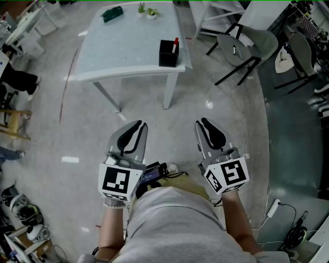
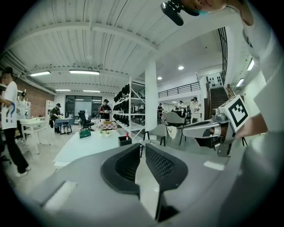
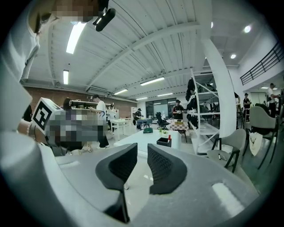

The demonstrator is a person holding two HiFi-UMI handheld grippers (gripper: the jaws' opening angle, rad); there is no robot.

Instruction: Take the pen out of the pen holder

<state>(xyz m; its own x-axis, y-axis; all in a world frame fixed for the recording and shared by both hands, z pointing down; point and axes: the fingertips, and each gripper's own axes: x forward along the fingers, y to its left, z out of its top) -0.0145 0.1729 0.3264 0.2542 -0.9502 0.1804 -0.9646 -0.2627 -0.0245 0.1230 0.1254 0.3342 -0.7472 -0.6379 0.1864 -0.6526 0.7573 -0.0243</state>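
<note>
A black pen holder [image 1: 168,53] stands near the front right corner of the pale table [image 1: 128,46], and a red-capped pen [image 1: 175,44] sticks up out of it. Both grippers are held side by side in front of the person's body, well short of the table and pointing toward it. The left gripper [image 1: 136,124] shows a narrow gap between its jaws with nothing in it [image 2: 143,145]. The right gripper [image 1: 202,122] stands open and empty, with a slightly wider gap [image 3: 142,145]. Far ahead, the pen holder [image 2: 124,141] [image 3: 164,142] appears just above each pair of jaws.
A green object [image 1: 112,14] and small potted plants [image 1: 146,10] sit at the table's far side. Grey chairs [image 1: 247,46] stand to the right of the table. Bare floor lies between me and the table. Other people and shelving [image 2: 126,106] are in the background.
</note>
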